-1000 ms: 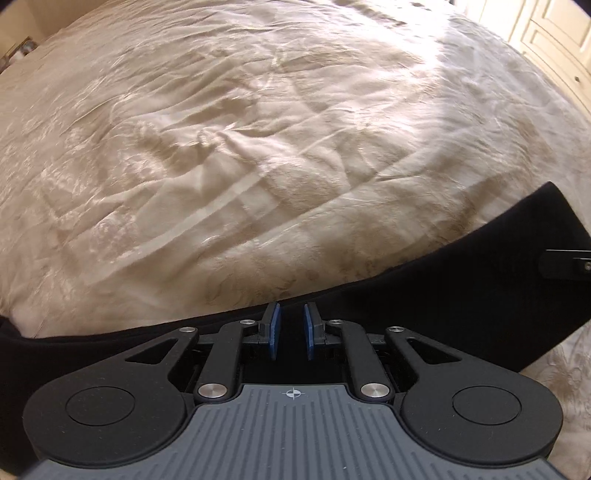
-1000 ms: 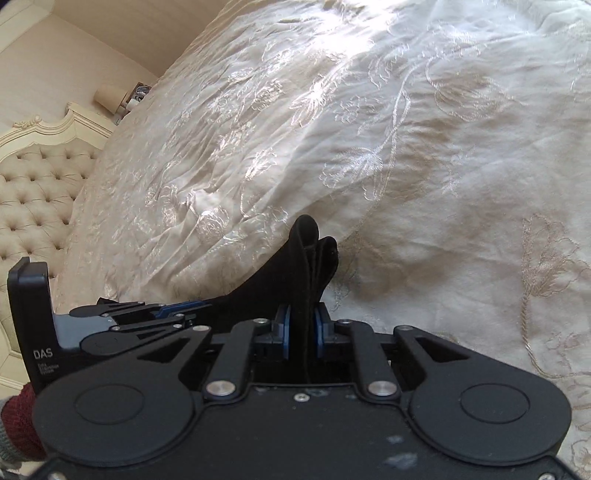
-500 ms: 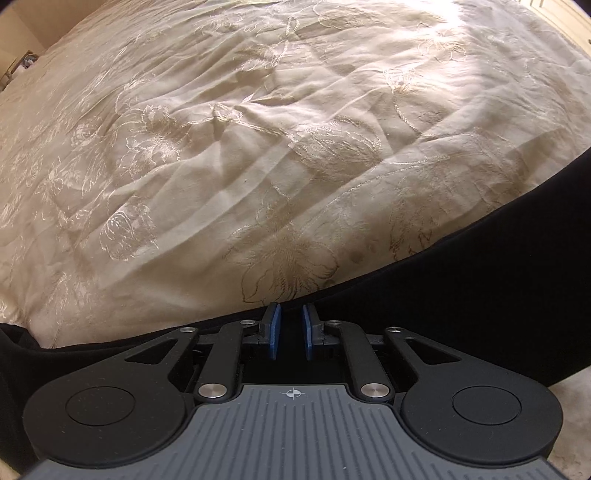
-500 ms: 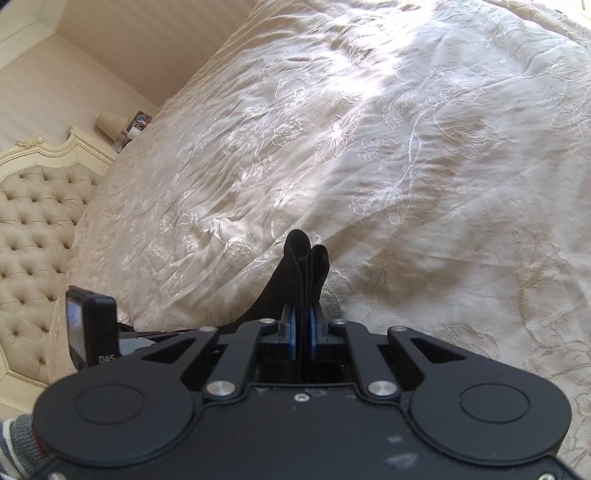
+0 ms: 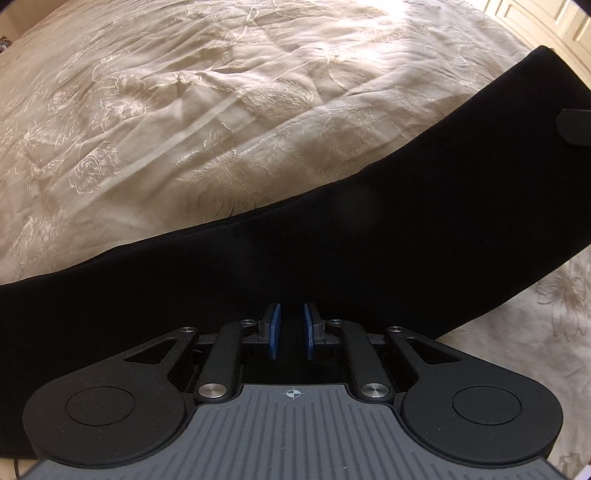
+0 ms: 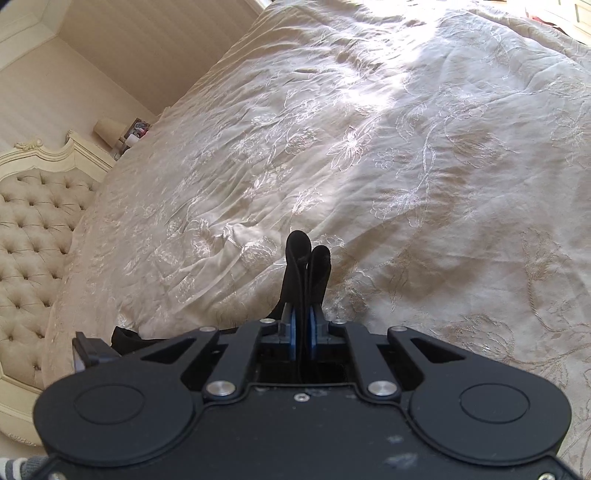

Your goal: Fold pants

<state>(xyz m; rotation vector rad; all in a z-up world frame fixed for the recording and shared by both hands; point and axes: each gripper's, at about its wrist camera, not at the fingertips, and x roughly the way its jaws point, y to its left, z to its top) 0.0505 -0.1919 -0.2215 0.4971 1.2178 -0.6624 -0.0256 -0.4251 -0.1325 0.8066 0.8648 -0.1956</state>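
The black pants [image 5: 369,229] stretch as a long band across the left wrist view, lying over a cream embroidered bedspread [image 5: 221,110]. My left gripper [image 5: 291,328] sits over the band's near edge; black cloth fills the narrow gap between its blue pads. My right gripper [image 6: 301,325] is shut on a bunched edge of the pants [image 6: 304,254], which sticks up in two folds between its pads. The right gripper's tip shows at the right edge of the left wrist view [image 5: 576,125].
The bedspread [image 6: 406,147] covers the bed in all directions. A tufted cream headboard [image 6: 33,221] stands at the left in the right wrist view. A nightstand with a small lamp [image 6: 110,127] is beyond it. White cabinet doors [image 5: 554,22] show at the far right.
The pants band has come further into the left wrist view and now covers more of the bedspread. The right gripper has lifted a little while still holding the cloth.
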